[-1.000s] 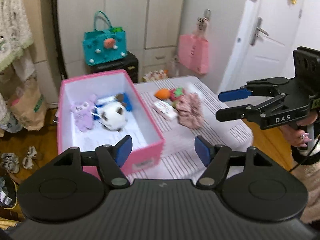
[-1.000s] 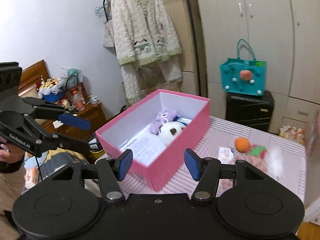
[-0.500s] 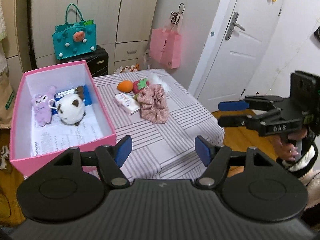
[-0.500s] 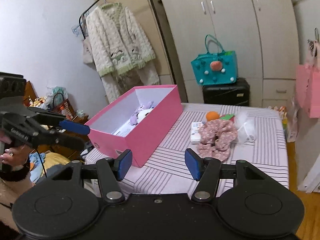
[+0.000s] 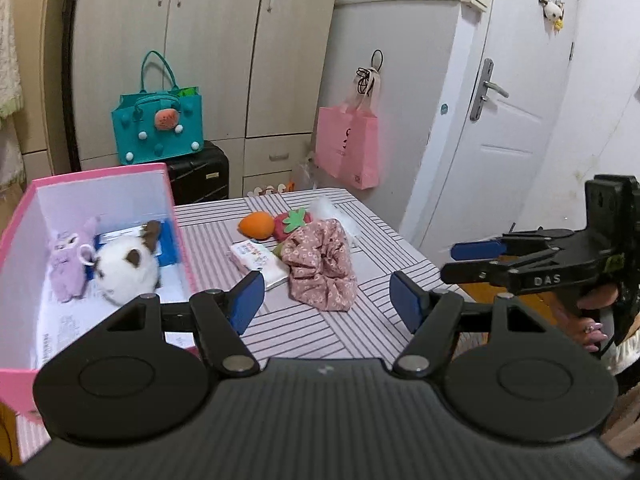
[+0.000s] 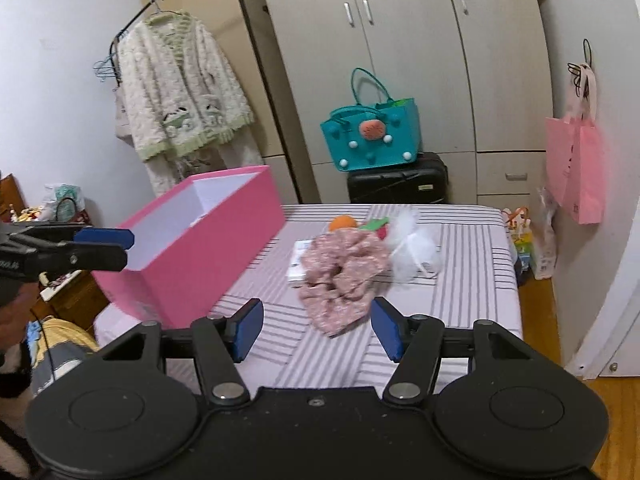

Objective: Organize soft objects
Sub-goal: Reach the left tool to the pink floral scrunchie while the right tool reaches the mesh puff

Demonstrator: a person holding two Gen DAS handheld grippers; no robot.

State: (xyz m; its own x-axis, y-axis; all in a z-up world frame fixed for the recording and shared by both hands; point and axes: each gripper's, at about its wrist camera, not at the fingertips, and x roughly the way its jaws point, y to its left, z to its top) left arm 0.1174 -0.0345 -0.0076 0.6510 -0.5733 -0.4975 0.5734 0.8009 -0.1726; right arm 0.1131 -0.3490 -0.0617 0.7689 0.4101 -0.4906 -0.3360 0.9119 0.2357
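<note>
Both pairs of jaws stand partly open with nothing between the blue pads: the left gripper (image 5: 327, 297) hangs over the near edge of the striped table (image 5: 320, 332), and the right gripper (image 6: 316, 328) hangs over the same near edge from the other side, its own pads apart and clear of the cloth

Nearest to both grippers lies the pink floral scrunchie (image 5: 322, 266), crumpled near the middle of the table, touching nothing but the tablecloth and the flat white packet (image 5: 258, 258) just beside it on the box side. Behind the scrunchie, toward the far edge, sit an orange plush ball (image 5: 258, 225) and a red plush strawberry (image 5: 291, 223) with a green leaf, touching each other; a white gauzy pouch (image 6: 414, 246) lies beside them toward the far right corner

Along the table's left edge stands the open pink box (image 5: 170, 196). Inside it, on printed white paper, lie a purple plush toy (image 5: 68, 262) against the left wall and a white plush with brown ears (image 5: 126, 266) just beside it, near a blue item whose kind I cannot tell

In the left wrist view the right gripper shows at the right side, off the table, held by a hand (image 5: 596, 308)

Beyond the table a teal tote bag (image 6: 370, 136) sits on a black suitcase (image 6: 396, 180) before the wardrobe, a pink bag (image 6: 576, 168) hangs at the right, and a fluffy cream cardigan (image 6: 180, 92) hangs on a rail at the left
</note>
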